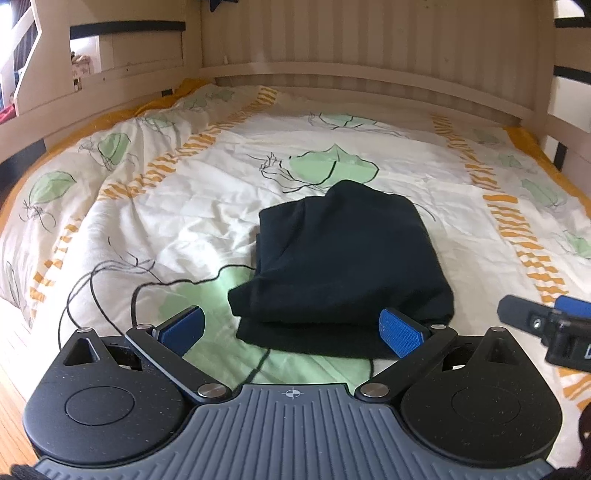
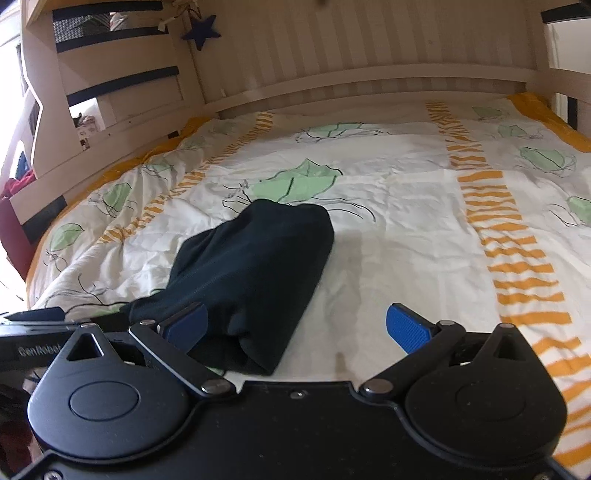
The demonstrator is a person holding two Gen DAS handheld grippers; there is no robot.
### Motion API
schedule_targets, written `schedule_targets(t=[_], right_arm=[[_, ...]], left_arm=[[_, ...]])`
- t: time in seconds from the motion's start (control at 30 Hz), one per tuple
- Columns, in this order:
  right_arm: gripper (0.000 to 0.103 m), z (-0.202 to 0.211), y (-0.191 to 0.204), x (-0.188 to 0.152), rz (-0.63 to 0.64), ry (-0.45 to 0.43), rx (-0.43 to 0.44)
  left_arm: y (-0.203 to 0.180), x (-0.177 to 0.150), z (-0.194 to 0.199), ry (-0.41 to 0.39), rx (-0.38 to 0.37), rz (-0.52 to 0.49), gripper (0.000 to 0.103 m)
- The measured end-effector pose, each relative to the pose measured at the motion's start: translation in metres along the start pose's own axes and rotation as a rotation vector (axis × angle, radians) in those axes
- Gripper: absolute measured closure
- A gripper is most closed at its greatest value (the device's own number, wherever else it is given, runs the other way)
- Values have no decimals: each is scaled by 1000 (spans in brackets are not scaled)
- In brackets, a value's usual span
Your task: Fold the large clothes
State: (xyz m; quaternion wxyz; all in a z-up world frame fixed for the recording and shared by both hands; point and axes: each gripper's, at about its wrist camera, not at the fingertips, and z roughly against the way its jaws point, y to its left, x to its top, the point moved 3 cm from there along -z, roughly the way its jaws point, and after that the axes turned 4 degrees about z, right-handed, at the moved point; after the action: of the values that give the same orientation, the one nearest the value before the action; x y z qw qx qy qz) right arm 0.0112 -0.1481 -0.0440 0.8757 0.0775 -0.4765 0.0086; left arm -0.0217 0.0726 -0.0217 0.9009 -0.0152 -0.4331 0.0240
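A dark garment (image 1: 343, 258) lies folded into a compact stack on the bed; it also shows in the right wrist view (image 2: 255, 273). My left gripper (image 1: 293, 330) is open, its blue pads on either side of the stack's near edge, holding nothing. My right gripper (image 2: 297, 326) is open and empty, with the stack's near right corner by its left pad (image 2: 186, 326). The right gripper's tip shows at the right edge of the left wrist view (image 1: 546, 323). The left gripper's body shows at the left edge of the right wrist view (image 2: 33, 336).
The bed has a white duvet (image 1: 184, 206) with green leaves and orange stripes. A cream wooden headboard (image 1: 369, 48) and side rails (image 1: 92, 85) enclose it at the back and left. A blue star (image 2: 201, 31) hangs on the frame. Wooden floor (image 1: 11, 387) shows at the lower left.
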Motion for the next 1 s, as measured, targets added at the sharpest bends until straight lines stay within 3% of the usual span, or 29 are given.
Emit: schedule_targets(t=[1.0], right_arm=[[0, 18, 12, -9, 47, 6, -21]], left_arm=[[7, -10, 11, 24, 26, 5, 1]])
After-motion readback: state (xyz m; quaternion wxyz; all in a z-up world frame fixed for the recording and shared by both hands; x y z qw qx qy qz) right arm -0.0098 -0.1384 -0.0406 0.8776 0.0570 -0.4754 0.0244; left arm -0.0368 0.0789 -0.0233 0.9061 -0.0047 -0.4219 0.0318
